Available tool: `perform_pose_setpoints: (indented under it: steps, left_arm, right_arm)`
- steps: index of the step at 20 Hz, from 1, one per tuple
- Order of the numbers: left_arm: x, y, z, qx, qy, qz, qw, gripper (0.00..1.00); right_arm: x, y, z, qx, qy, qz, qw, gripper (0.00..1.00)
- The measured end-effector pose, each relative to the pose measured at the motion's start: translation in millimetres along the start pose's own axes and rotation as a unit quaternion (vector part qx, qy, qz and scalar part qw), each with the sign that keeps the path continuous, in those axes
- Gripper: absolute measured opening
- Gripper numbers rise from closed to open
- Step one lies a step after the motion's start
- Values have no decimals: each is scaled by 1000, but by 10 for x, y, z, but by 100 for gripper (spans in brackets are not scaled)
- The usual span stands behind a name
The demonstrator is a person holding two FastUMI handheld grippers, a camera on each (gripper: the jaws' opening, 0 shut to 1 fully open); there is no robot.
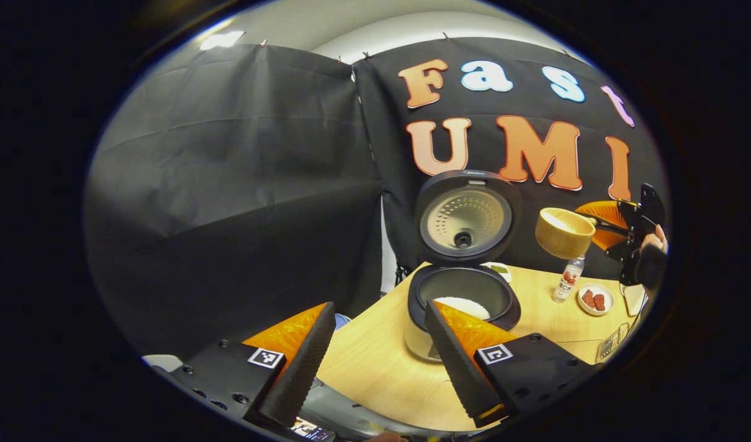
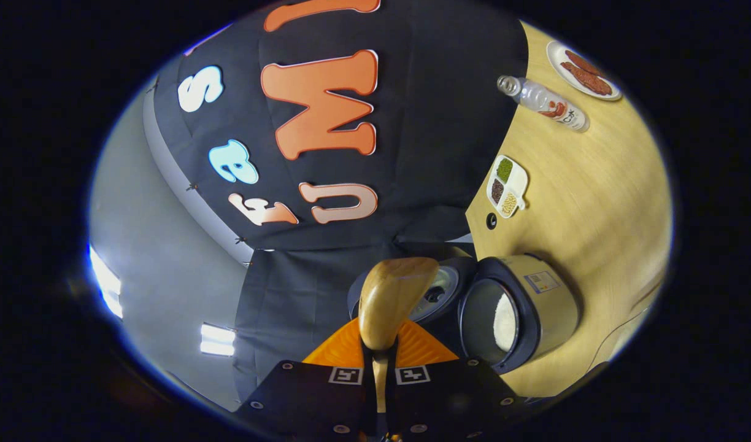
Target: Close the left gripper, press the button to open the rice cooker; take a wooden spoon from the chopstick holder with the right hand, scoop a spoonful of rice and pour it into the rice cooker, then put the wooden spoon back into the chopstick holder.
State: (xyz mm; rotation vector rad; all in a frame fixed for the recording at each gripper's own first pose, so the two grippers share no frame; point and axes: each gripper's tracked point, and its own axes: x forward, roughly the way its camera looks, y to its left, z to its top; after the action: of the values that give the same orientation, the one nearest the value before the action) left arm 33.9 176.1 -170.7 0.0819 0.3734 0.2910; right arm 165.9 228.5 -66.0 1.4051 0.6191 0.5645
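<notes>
Dim booth lit by ceiling panels (image 2: pixel 216 339); strong fisheye bending at edges; focus sharp.

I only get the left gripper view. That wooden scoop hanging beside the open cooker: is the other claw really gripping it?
Observer: Yes. In the right gripper view, the right gripper has both fingers pressed on the handle of the wooden spoon.
Operator: And the little white thing peeking out behind the rice cooker?
Observer: That's a divided dish with three compartments holding green, dark brown and pale grains.
Operator: Is there anything on the cooker's side that I can't see?
Observer: Yes, a small sticker on its outer wall.
</notes>
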Motion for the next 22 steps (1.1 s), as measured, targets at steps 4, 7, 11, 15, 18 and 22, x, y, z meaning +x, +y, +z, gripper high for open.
perform_pose_setpoints:
  steps: [4,7,11,15,18,22]
  left_arm:
    - [-50,199,-150,-4,13,24,1000,99]
    - [-99,276,-249,0,22,38,999,94]
    - [-167,319,-343,-6,32,49,998,100]
    - [-187,257,-351,6,32,49,998,94]
    - [-184,208,-326,15,30,43,998,100]
    - [-148,121,-301,22,27,32,999,99]
  right_arm:
    - [425,-152,-77,-78,-2,-47,996,5]
    - [664,-307,-107,-141,-7,-87,986,5]
    - [894,-368,-124,-233,-12,-118,965,5]
    - [1036,-318,-107,-326,-22,-134,936,5]
    - [1115,-219,-101,-377,-30,-135,916,5]
    - [1189,-168,-150,-421,-32,-135,897,5]
